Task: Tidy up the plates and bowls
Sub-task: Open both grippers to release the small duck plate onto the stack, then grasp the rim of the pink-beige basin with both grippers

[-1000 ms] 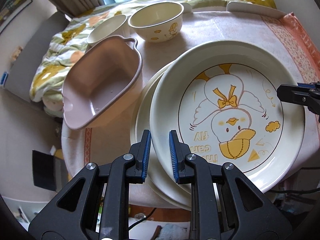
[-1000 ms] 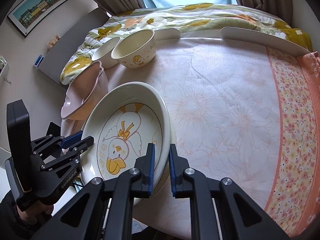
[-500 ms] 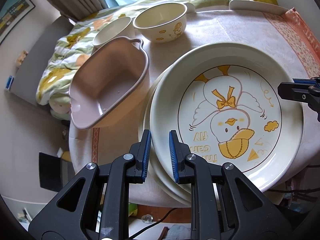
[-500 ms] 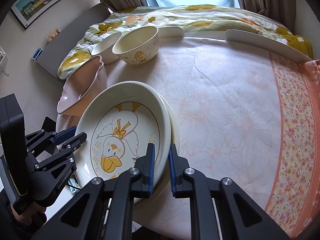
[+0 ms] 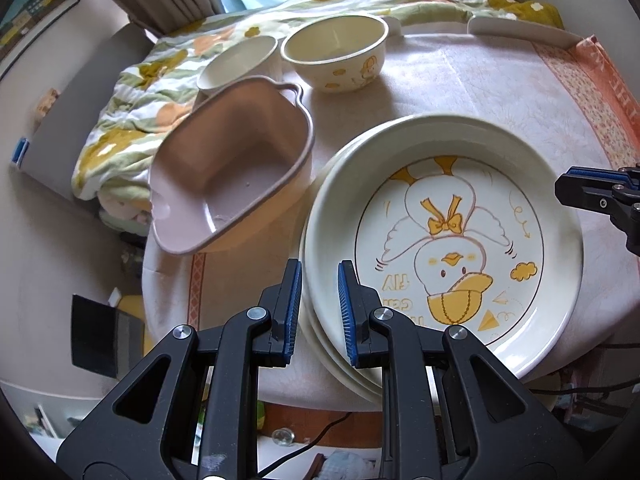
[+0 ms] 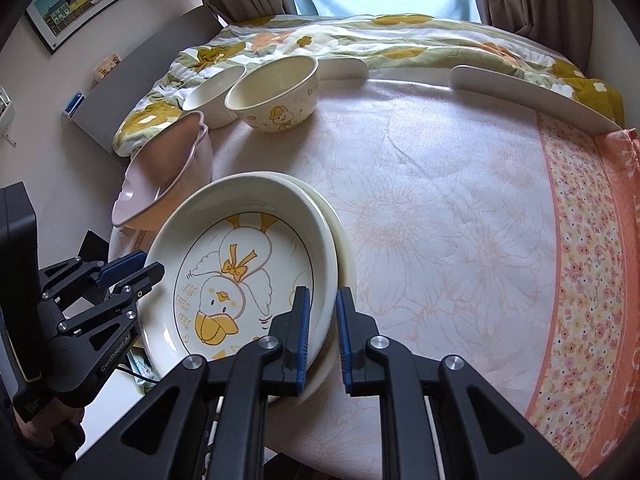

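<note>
Floral-cloth desk (image 6: 460, 220): my left tool (image 5: 318, 312) and right tool (image 6: 322, 338) both straddle duck plate (image 5: 444, 240) rim, slightly open, not visibly clamped; pink bowl (image 5: 230, 172) beside plate.

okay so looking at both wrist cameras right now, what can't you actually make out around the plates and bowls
- How many plates lie under the duck plate: both views show only rims at its edge.
- Far side of the small white bowl: the duck bowl and pink dish overlap it.
- Whether either gripper touches a rim: left gripper and right gripper straddle it, contact unclear.
- The plate's lettering: too small, upside down.
</note>
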### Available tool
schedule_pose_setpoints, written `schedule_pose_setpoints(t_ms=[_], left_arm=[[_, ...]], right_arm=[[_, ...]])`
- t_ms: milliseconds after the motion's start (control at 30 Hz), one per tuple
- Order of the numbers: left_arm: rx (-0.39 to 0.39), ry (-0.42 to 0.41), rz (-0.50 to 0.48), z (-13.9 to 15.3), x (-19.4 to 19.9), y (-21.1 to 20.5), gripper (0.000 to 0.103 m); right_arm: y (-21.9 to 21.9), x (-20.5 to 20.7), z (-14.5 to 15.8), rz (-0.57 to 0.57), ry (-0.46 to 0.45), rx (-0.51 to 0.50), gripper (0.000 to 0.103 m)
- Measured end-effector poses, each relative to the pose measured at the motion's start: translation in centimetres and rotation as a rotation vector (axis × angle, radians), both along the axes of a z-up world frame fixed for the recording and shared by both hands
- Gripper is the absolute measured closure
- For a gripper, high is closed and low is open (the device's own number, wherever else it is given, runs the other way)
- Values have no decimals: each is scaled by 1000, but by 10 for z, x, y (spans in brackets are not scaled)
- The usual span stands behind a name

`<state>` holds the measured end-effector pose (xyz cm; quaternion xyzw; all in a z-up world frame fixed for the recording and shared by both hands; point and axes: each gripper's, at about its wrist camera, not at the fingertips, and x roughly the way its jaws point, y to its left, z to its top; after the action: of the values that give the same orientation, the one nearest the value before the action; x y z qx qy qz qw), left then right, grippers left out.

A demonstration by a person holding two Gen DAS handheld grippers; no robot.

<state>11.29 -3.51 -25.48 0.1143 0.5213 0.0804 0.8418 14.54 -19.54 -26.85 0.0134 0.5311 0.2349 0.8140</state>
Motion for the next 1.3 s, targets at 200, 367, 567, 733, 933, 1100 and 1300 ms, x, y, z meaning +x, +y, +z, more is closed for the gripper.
schedule_pose_setpoints(t_ms=[200,367,567,733,933,1100,1300], left_arm=[[-91,-94,60,44,-5,15,86],[-202,-155,190,71,-11,50,86],[-286,-196,307,78,-12,98,0],[-349,-177,335,67,-2,139,0],[-534,-120,384,27,13,192,0],[-603,-80,368,-3,34,209,18],[-706,-11,328,-40,51,216,58]], right_arm=[[-1,9,27,24,-49,19,90],[-5,17,61,37,-163,54,0],[19,34,83,119,-252,71,0],[65,48,76,190,-234,49,0],[131,76,44,272,-100,-38,0],[170,97,12,296,-13,-66,1],[189,113,-21,314,107,-37,46]])
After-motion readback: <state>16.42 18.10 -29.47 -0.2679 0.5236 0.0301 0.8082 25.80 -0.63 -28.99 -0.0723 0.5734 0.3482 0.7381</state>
